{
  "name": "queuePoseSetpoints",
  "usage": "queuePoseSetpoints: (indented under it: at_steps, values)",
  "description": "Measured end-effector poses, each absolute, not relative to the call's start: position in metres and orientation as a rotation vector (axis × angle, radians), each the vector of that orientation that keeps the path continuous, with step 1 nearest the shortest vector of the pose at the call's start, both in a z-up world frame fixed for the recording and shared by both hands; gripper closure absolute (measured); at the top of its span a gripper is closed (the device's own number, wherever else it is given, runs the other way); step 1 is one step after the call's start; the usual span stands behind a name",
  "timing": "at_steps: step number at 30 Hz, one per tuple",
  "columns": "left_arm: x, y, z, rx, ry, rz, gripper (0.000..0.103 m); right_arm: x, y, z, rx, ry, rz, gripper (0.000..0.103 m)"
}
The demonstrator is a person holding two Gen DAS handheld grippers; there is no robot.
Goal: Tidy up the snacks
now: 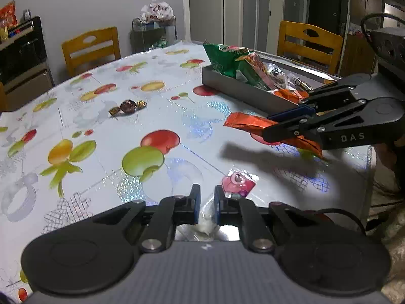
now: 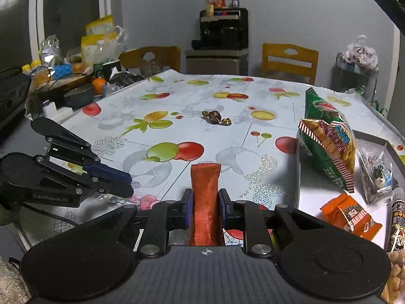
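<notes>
Right claw point(image 2: 205, 206): we see it clamped on the orange stick packet point(image 2: 204, 195), held above the tabletop point(image 2: 177, 96).
Left claw point(image 1: 205, 202): narrowly parted, gripping nothing; pink candy wrapper point(image 1: 238, 181) lies just ahead, slightly right.
Grey tray point(image 1: 235, 87): right of our right claw, holding a green cracker bag point(image 2: 326, 139) and orange packet point(image 2: 350, 216).
Brown wrapped chocolate point(image 2: 215, 117): well ahead, alone.

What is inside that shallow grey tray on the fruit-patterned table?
The grey tray holds a green crisp bag, an orange square packet, a clear packet and a dark tube snack. Anything beneath them is hidden.
</notes>
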State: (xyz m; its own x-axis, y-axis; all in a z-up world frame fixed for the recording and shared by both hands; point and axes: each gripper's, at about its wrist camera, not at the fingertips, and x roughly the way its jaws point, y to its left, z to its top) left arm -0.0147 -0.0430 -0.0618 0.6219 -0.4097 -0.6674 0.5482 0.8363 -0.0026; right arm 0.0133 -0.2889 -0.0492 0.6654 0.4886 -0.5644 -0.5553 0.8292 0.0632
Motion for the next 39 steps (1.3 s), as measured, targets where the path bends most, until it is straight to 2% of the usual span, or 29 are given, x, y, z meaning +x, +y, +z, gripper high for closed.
queuePoseSetpoints:
  at_steps: [1, 2, 3, 4, 5, 6, 11, 13, 14, 15, 16, 17, 27, 39]
  values:
    - [-0.015, -0.043, -0.061, 0.209, 0.712, -0.563, 0.092, 0.013, -0.289, -0.05, -0.117, 0.604, 0.591, 0.08]
    - [-0.016, -0.042, -0.061, 0.209, 0.71, -0.568, 0.081, 0.013, -0.289, -0.05, -0.114, 0.606, 0.591, 0.08]
    - [-0.017, -0.042, -0.061, 0.212, 0.705, -0.568, 0.059, 0.012, -0.289, -0.051, -0.112, 0.609, 0.591, 0.08]
    - [-0.018, -0.042, -0.06, 0.219, 0.693, -0.564, 0.047, 0.012, -0.289, -0.051, -0.112, 0.611, 0.592, 0.08]
    - [-0.021, -0.043, -0.06, 0.231, 0.679, -0.565, 0.03, 0.012, -0.289, -0.051, -0.112, 0.612, 0.593, 0.08]
    - [-0.023, -0.044, -0.059, 0.244, 0.666, -0.575, 0.026, 0.011, -0.288, -0.052, -0.113, 0.614, 0.595, 0.08]
    - [-0.022, -0.045, -0.067, 0.252, 0.698, -0.608, 0.026, 0.011, -0.288, -0.053, -0.112, 0.621, 0.596, 0.08]
    - [-0.018, -0.041, -0.074, 0.228, 0.732, -0.616, 0.029, 0.01, -0.288, -0.052, -0.111, 0.622, 0.597, 0.08]
    - [-0.016, -0.037, -0.076, 0.19, 0.732, -0.621, 0.04, 0.011, -0.288, -0.052, -0.111, 0.621, 0.598, 0.08]
    - [-0.016, -0.034, -0.076, 0.173, 0.72, -0.616, 0.06, 0.01, -0.288, -0.052, -0.111, 0.62, 0.598, 0.08]
    - [-0.015, -0.032, -0.075, 0.159, 0.718, -0.611, 0.069, 0.01, -0.288, -0.052, -0.11, 0.62, 0.597, 0.08]
    - [-0.014, -0.03, -0.075, 0.141, 0.726, -0.606, 0.085, 0.01, -0.289, -0.052, -0.108, 0.619, 0.596, 0.08]
    - [-0.018, -0.038, -0.064, 0.169, 0.699, -0.574, 0.095, 0.006, -0.294, -0.045, -0.104, 0.587, 0.601, 0.08]
    - [-0.015, -0.048, -0.032, 0.142, 0.624, -0.573, 0.1, -0.001, -0.328, -0.023, -0.057, 0.488, 0.569, 0.08]
